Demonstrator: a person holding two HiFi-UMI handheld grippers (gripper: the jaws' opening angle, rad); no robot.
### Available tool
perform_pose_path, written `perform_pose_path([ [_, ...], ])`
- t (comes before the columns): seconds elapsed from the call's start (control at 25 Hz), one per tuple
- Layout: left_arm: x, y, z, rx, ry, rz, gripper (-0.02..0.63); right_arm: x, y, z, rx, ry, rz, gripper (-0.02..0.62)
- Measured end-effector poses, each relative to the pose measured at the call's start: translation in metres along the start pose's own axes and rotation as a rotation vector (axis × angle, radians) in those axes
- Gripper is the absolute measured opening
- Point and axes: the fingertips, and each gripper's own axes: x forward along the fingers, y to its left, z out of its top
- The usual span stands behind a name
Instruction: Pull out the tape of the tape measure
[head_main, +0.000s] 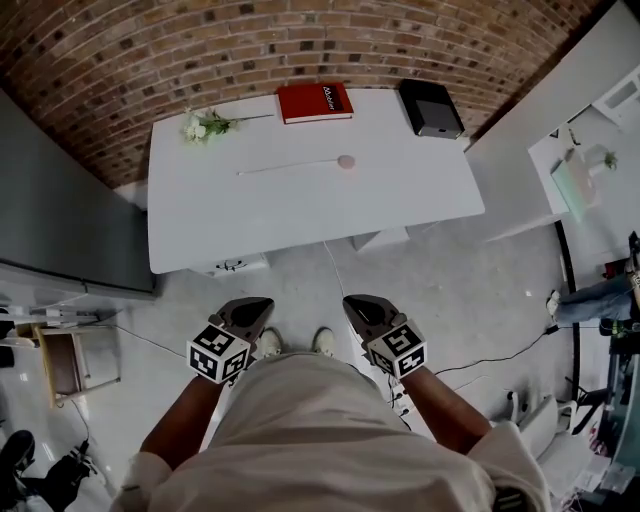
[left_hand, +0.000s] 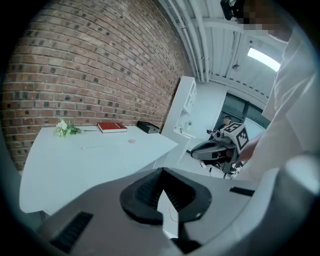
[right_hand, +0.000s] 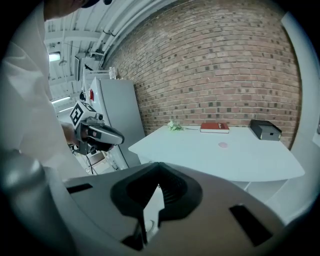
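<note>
The only writing we can find is a white script on the cover of the red book (head_main: 314, 102), too small to read. Each gripper also carries a cube printed with black and white square markers (head_main: 218, 352).

The book lies at the far edge of a smooth white table (head_main: 250, 220). A small bunch of white flowers (head_main: 203, 125) lies to its left and a flat black box (head_main: 431, 107) to its right. The tape measure (head_main: 346, 161), a small round pink case, sits near the middle of the table. A thin pale tape (head_main: 288, 167) runs flat from it to the left.

A rough brick wall (head_main: 200, 40) rises behind the table, and a grey cabinet (head_main: 60, 200) stands to the left. Thin cables trail over the glossy grey floor.

We hold both grippers low in front of the body, above our shoes (head_main: 270, 343) and well apart from the table. The left gripper (head_main: 252, 308) has its ribbed dark jaws closed with nothing between them. The right gripper (head_main: 362, 306) is closed and empty too. Nothing stands between the grippers and the table.
</note>
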Motion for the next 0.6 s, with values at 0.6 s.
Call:
perform_pose_path([
  [0.6, 0.019, -0.021, 0.007, 0.006, -0.006, 0.051, -0.005, -0.019, -0.025, -0.002, -0.002, -0.016, 0.034, 0.003],
])
